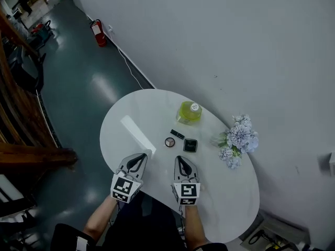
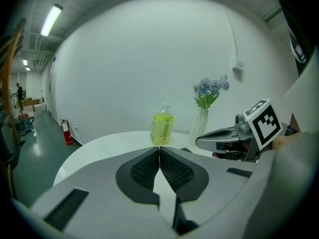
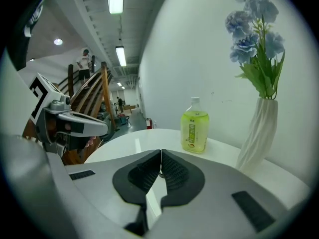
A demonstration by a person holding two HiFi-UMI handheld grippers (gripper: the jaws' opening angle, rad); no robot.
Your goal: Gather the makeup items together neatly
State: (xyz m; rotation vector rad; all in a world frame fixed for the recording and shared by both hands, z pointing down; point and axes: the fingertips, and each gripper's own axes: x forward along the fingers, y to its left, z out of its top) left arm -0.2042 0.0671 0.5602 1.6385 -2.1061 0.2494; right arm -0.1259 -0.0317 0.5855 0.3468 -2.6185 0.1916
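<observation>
Both grippers are closed with nothing between the jaws. Left gripper (image 1: pixel 139 158): pads meet along the centre line in its own view, nothing pinched. Right gripper (image 1: pixel 181 160): same, pads together and empty. They sit side by side, a gap between them, over the near part of the white oval table (image 1: pixel 225 192), tips pointing to the far side. Left one is at the near-left rim, right one further onto the top. Can't tell whether either touches the surface. A forearm (image 1: pixel 99 219) runs back from each gripper to the near edge of the head view.

Makeup items are mid-table, just beyond the right gripper's tips:
- round compact (image 1: pixel 169 142), the leftmost, open or clear-lidded with a pinkish centre
- square black compact (image 1: pixel 190 145), just right of it, not touching
- small black tube (image 1: pixel 177 134), lying flat, just far of those two, slightly skewed

The three are close together, with small gaps between them.

Further out, a yellow-green bottle (image 1: pixel 189 112) with a white cap stands upright, far of the tube. A white ribbed vase (image 3: pixel 259 133) with pale blue flowers (image 1: pixel 241 137) stands at the right rim, near the white wall (image 1: pixel 235 46). On the dark floor (image 1: pixel 78 88), far left by the wall, is a red fire extinguisher (image 1: pixel 98 33).
</observation>
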